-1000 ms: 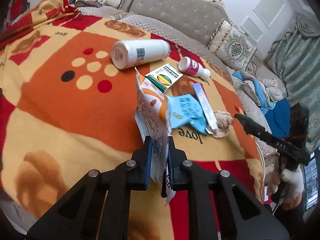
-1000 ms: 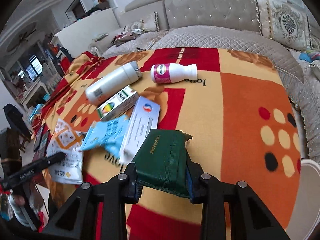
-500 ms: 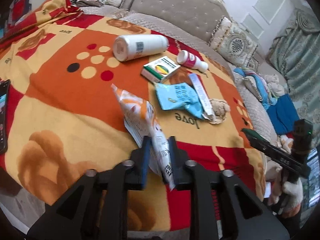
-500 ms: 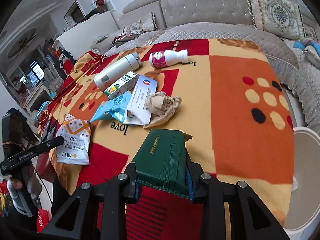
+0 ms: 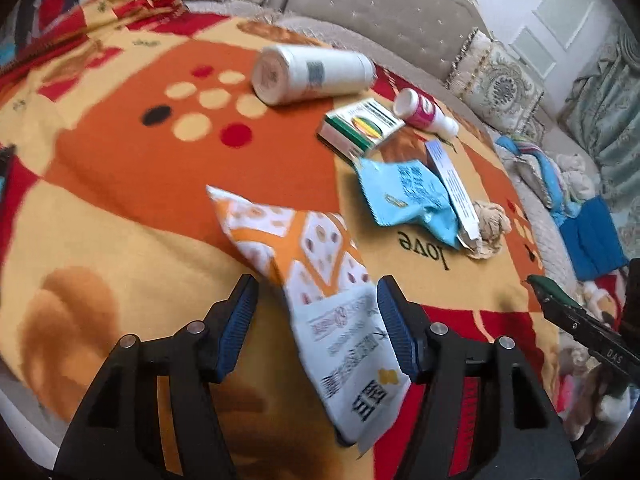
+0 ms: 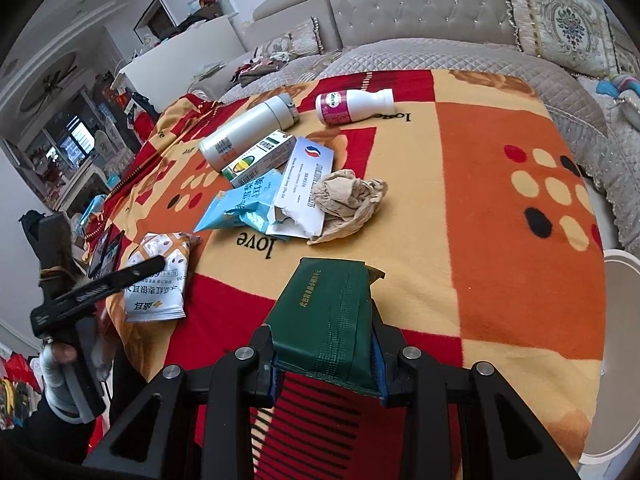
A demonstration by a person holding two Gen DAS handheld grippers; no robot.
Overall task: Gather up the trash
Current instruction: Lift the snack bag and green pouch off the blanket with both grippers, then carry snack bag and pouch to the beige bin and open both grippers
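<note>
The orange-white snack bag [image 5: 320, 280] is laid flat on the blanket [image 5: 120, 184], long axis between the wide-open fingers of the left gripper [image 5: 316, 320]. The green packet [image 6: 326, 324] is clamped lengthwise by the right gripper [image 6: 324, 360].

The left gripper [image 5: 316, 320] hangs low with its blue-padded jaws spread wide apart, while the right gripper [image 6: 324, 354] is clamped tight on a dark green foil packet [image 6: 326, 320] between its pads.
</note>
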